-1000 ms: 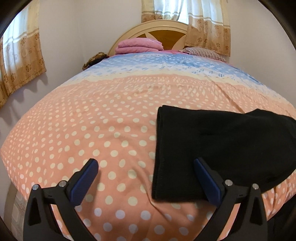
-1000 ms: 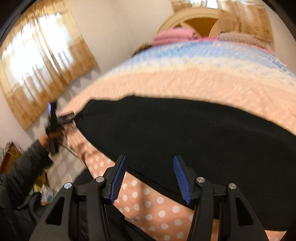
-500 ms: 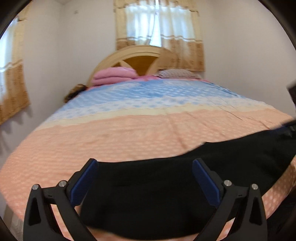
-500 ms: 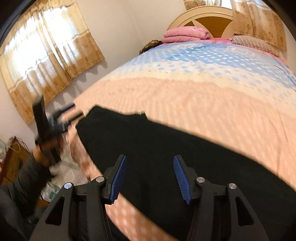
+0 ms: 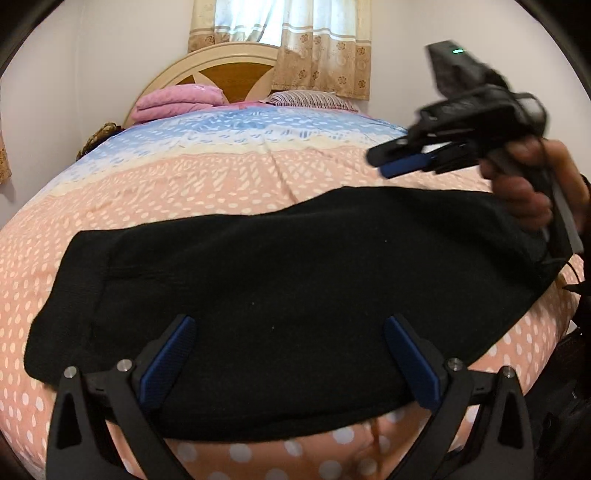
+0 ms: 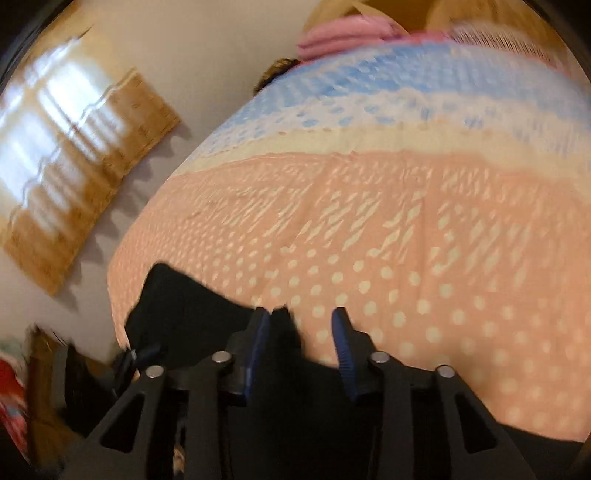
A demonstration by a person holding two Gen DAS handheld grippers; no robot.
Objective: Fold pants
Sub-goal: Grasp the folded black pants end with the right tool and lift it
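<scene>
Left wrist view: black pants [image 5: 280,295] lie folded across the near edge of the bed [image 5: 221,177]. They look soft and limp, so a pinch at an edge or corner should suit best. Left gripper [image 5: 291,354] hangs spread wide over them, holding nothing; right gripper [image 5: 402,162] hovers at far right, nearly pressed together.

Right wrist view, blurred: right gripper [image 6: 301,350] is partly spread above the pants [image 6: 184,302], empty.

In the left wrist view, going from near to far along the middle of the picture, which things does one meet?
left gripper → black pants → dotted bedspread → pink folded blanket → wooden headboard → curtained window.
</scene>
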